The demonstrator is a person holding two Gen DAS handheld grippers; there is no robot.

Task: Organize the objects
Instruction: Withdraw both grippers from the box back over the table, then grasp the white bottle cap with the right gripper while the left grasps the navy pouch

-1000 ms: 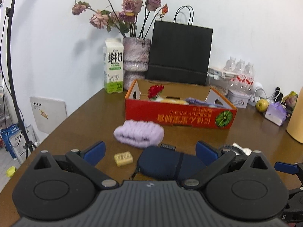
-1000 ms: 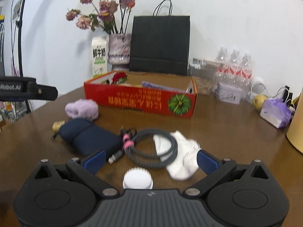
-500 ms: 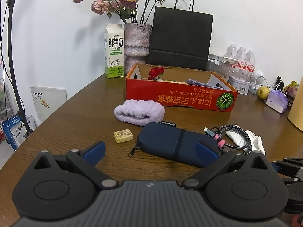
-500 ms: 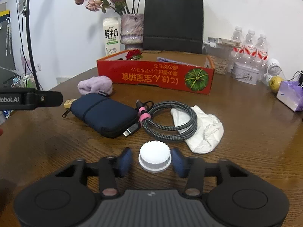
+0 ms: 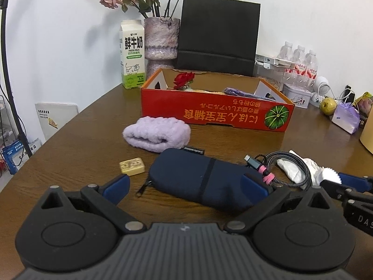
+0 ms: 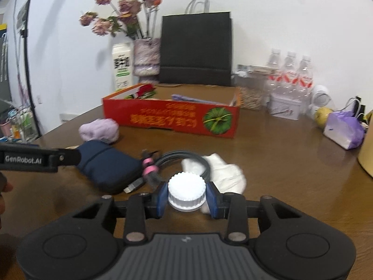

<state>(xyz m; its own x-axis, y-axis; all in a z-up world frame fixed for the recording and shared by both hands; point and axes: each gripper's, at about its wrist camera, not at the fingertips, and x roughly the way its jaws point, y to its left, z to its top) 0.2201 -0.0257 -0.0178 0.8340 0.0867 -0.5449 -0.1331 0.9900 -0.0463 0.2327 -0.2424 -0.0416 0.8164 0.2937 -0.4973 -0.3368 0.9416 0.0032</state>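
My right gripper [image 6: 186, 198] is shut on a white ribbed cap [image 6: 186, 194] and holds it just above the brown table [image 6: 279, 158]; the cap's edge also shows in the left wrist view [image 5: 331, 177]. My left gripper [image 5: 186, 186] is open and empty, its fingers either side of the near end of a dark blue zip pouch [image 5: 202, 177]. A red cardboard box [image 5: 216, 114] stands behind, holding a red rose [image 5: 184, 79] and other items. On the table lie a lilac rolled towel [image 5: 156, 134], a small yellow block [image 5: 131, 166], a coiled braided cable [image 5: 284, 168] and a white crumpled cloth [image 5: 300, 168].
Behind the box stand a milk carton [image 5: 132, 53], a vase of dried roses [image 5: 160, 39] and a black paper bag [image 5: 219, 35]. Water bottles [image 5: 300, 63], a tin [image 5: 296, 95], a pear [image 5: 328, 106] and a purple bag [image 5: 345, 116] sit at the right.
My right gripper closed on the white cap and lifted it slightly. My left gripper drew back and rose a little, staying open over the pouch.
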